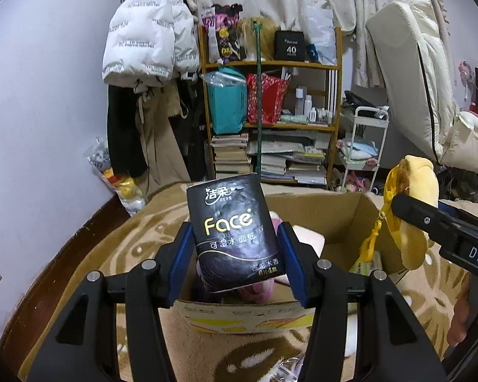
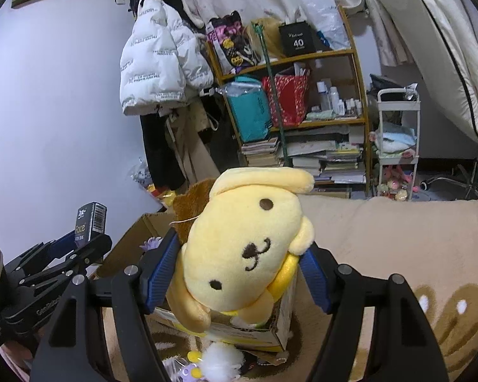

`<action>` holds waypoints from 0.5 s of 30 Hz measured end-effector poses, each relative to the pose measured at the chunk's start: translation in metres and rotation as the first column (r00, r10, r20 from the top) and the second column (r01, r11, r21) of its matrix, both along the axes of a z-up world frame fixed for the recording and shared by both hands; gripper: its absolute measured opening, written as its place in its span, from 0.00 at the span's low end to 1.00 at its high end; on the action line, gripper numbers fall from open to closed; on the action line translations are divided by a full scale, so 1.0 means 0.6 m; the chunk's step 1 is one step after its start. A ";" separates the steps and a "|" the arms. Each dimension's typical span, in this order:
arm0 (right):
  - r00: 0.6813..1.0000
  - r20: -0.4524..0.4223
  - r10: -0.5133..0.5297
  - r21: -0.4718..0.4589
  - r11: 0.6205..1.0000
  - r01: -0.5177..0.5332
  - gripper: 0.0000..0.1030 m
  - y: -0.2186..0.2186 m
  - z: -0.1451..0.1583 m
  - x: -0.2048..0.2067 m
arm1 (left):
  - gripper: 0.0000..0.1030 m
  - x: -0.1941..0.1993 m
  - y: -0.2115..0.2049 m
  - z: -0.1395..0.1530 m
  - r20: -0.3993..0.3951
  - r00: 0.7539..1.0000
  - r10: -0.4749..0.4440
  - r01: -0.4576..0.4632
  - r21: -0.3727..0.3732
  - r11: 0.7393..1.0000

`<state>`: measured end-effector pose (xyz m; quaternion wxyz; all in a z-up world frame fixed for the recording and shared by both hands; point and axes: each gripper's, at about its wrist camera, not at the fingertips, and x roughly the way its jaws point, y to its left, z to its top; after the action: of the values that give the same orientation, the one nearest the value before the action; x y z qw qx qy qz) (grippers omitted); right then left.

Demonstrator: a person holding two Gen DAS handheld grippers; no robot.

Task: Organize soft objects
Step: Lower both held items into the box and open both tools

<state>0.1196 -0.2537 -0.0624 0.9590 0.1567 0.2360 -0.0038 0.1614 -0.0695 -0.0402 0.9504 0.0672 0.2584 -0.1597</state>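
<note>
Left wrist view: left gripper (image 1: pixel 235 251) grasps a tissue pack (image 1: pixel 234 232) above a box (image 1: pixel 344 210); right gripper (image 2: pixel 239 273) grasps a plush (image 2: pixel 245 248).

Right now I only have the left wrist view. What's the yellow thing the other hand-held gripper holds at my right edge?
Observer: A yellow plush dog with a brown beret, clamped face-up between the right hand-held gripper's blue pads.
Operator: Is it over the box?
Observer: Yes, it hangs above the cardboard box's near corner, not yet inside.
Operator: Anything on the blanket in front of that corner?
Observer: A white fluffy pompom and a small purple-and-yellow trinket lie on the blanket there.
Operator: Can you see my tissue pack side-on?
Observer: Yes, its barcode side shows; the black tissue pack sticks up from the left hand-held gripper.
</note>
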 end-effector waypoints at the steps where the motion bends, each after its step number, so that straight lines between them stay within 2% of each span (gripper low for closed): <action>1: 1.000 -0.003 0.007 0.004 1.000 -0.007 0.74 0.001 -0.003 0.002 | 0.51 0.004 0.000 -0.003 -0.006 1.000 -0.001 0.001 0.002 1.000; 7: 0.999 -0.021 0.049 0.023 0.999 -0.048 0.77 0.007 -0.015 0.008 | 0.52 0.013 0.001 -0.012 -0.026 1.000 0.002 -0.001 0.006 1.000; 9: 0.998 -0.034 0.053 0.024 0.998 -0.052 0.78 0.008 -0.020 0.010 | 0.57 0.015 0.002 -0.015 -0.037 0.999 0.001 -0.001 0.006 1.000; 14: 0.996 -0.060 0.067 0.042 0.997 -0.064 0.79 0.008 -0.029 0.012 | 0.60 0.016 0.004 -0.020 -0.051 0.999 0.003 -0.002 0.016 1.000; 15: 0.996 -0.063 0.069 0.043 0.997 -0.066 0.79 0.008 -0.029 0.013 | 0.63 0.015 0.004 -0.020 -0.051 0.999 0.004 -0.003 0.018 1.000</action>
<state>0.1276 -0.2488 -0.0801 0.9471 0.1682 0.2720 0.0284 0.1707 -0.0669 -0.0520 0.9430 0.0713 0.2844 -0.1574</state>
